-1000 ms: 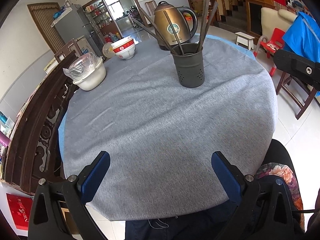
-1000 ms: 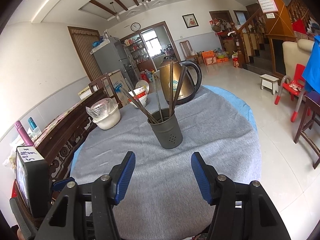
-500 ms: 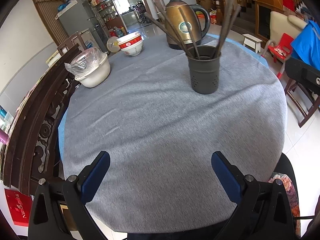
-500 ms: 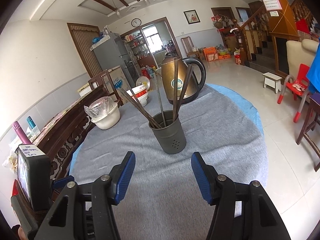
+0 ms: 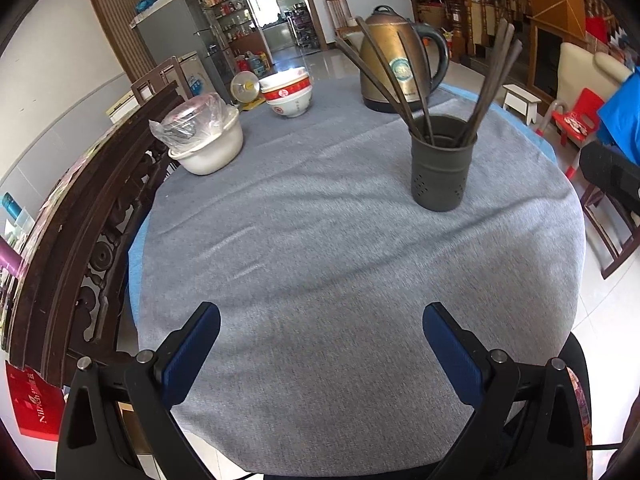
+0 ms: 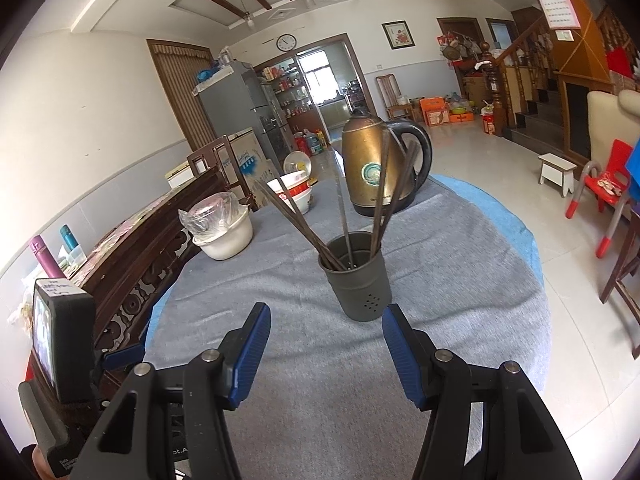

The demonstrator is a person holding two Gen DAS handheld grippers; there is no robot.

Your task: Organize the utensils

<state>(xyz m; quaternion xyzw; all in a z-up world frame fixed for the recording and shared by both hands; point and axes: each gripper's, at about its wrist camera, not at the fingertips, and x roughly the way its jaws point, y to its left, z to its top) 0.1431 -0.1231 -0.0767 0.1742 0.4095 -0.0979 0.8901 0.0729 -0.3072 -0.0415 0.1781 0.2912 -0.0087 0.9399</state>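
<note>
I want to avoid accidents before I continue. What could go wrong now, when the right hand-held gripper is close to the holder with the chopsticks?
1. The right hand-held gripper is open just before the dark holder; a push on its wall could tip this tall, narrow cup.
2. The chopsticks lean outward in several directions, so a finger could catch one and lever it out.
3. The kettle stands behind the holder; a falling holder or chopsticks might hit it.

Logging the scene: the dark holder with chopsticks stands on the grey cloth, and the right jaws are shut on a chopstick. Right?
Not quite. The right gripper is open and empty, as the right wrist view shows. The chopsticks all stand in the dark holder on the grey cloth.
</note>
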